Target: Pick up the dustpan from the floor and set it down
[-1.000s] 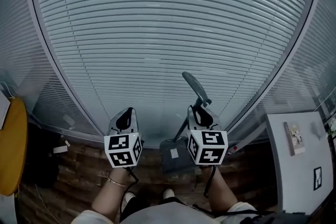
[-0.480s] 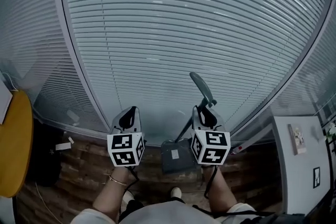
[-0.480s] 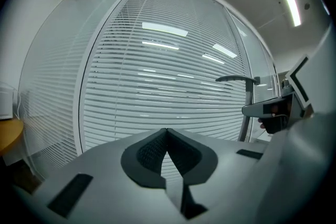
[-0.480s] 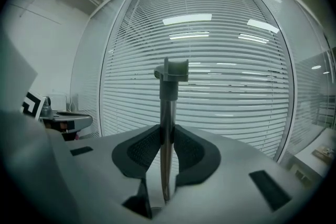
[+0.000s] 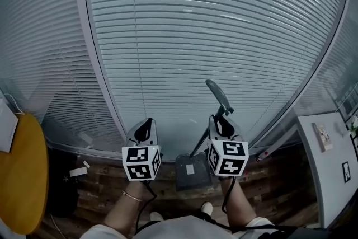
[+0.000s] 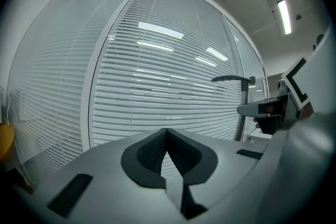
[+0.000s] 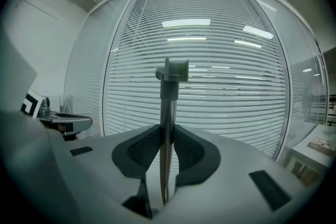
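Observation:
The dustpan hangs from my right gripper (image 5: 222, 118), which is shut on its long metal handle (image 7: 168, 128). In the head view the grey pan (image 5: 193, 172) hangs below, above the wood floor, and the handle's grip end (image 5: 218, 94) sticks up past the jaws. In the right gripper view the handle runs upright between the two dark pads, its top cap (image 7: 172, 71) in front of the blinds. My left gripper (image 5: 146, 127) is held level beside it, jaws shut with nothing between them (image 6: 167, 132). The dustpan handle's top (image 6: 232, 79) shows at the right of the left gripper view.
A glass wall with horizontal blinds (image 5: 196, 36) fills the view ahead, with a white frame post (image 5: 95, 47) at the left. A yellow round table (image 5: 22, 176) sits at the left, a white cabinet (image 5: 330, 159) at the right. Cables and scraps lie on the wood floor (image 5: 89, 187).
Both grippers, with the dustpan held in the right one, have shifted sideways along the glass wall; the frame post and the white cabinet have slid to the right in the head view. The grips are unchanged.

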{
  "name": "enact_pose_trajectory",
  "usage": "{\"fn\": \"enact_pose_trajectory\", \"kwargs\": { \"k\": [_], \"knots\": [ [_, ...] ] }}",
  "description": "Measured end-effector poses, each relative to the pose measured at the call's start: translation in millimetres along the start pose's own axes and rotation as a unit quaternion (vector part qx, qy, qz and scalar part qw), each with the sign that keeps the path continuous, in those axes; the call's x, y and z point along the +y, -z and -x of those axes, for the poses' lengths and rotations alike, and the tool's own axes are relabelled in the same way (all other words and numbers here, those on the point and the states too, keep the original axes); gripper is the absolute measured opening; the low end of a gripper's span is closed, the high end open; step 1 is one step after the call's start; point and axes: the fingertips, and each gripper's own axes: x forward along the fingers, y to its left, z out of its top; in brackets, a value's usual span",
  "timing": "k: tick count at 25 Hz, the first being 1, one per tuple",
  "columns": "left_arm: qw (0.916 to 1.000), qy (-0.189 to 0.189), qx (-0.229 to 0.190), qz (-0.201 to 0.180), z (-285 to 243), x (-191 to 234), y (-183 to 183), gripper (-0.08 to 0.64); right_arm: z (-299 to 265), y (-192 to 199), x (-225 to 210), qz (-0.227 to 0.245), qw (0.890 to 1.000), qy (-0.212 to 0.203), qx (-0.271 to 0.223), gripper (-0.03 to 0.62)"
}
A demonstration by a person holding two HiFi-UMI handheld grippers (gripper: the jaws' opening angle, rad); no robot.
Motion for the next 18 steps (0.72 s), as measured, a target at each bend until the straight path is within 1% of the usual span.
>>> {"fn": "enact_pose_trajectory", "kwargs": {
  "k": [4,8,12,15,18],
  "knots": [
    [0.9999,0.006,-0.002,0.010,6.7,12.6,-2.6,0.017,0.9,2.1,18.2,-0.011,1.000,0.008,0.005,0.098],
    [0.9999,0.003,-0.003,0.012,11.6,18.7,1.9,0.017,0.2,-1.5,32.3,-0.009,1.000,0.008,0.003,0.098],
    [0.9997,-0.004,0.003,0.025,16.6,19.4,7.3,0.017,-1.4,-4.2,36.3,-0.011,1.000,0.002,0.006,0.098],
    [0.9998,0.002,0.009,0.020,19.7,18.7,12.4,0.017,-1.0,-2.7,38.0,-0.013,1.000,0.006,0.006,0.098],
    [0.9993,-0.005,0.012,0.035,18.1,26.4,15.6,0.017,-3.1,-0.4,42.3,-0.013,1.000,0.000,0.005,0.098]
  ]
}}
